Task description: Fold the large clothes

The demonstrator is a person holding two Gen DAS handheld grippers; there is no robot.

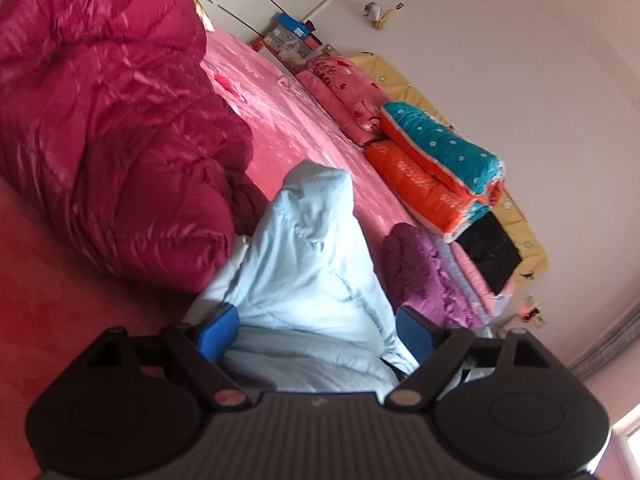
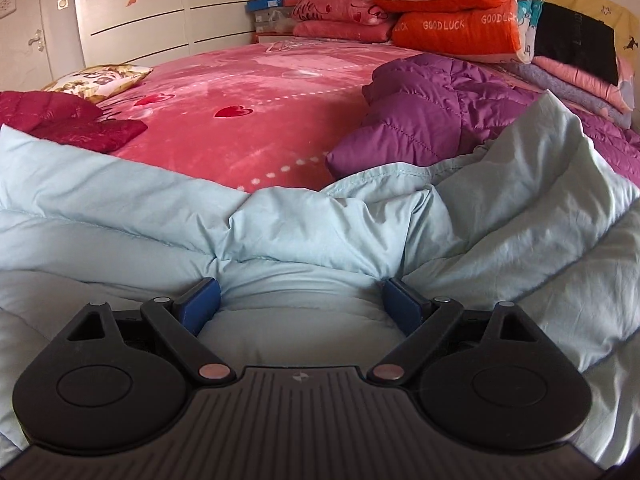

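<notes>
Pale-blue padded jacket (image 2: pixel 304 224) is seen heaped along the near edge of a pink heart-print bedspread (image 2: pixel 240 92), bunched into ridges, not laid flat. The left gripper (image 1: pixel 316 330) is held with its blue pads spread wide on either side of a raised peak of the jacket's fabric; cloth fills the gap, but whether the pads press on it cannot be told from this view. The right gripper (image 2: pixel 300 300) is likewise shown spread, a puffy bulge of the same jacket sitting between its pads, and a firm pinch cannot be confirmed there either. A glossy crimson puffer coat (image 1: pixel 104 120) is piled just beside the jacket on one side, and a purple quilted jacket (image 2: pixel 432 112) lies touching it on the other. Stacked quilts in orange and teal (image 2: pixel 452 12) are seen well apart at the head of the bed. The fold is judged barely begun. Slippage is the main risk: slick, thick padding may be squeezed out of wide-set pads if it is lifted on a shallow bite. The neighbouring garments may also be snagged or dragged along, given how closely they crowd the jacket.
</notes>
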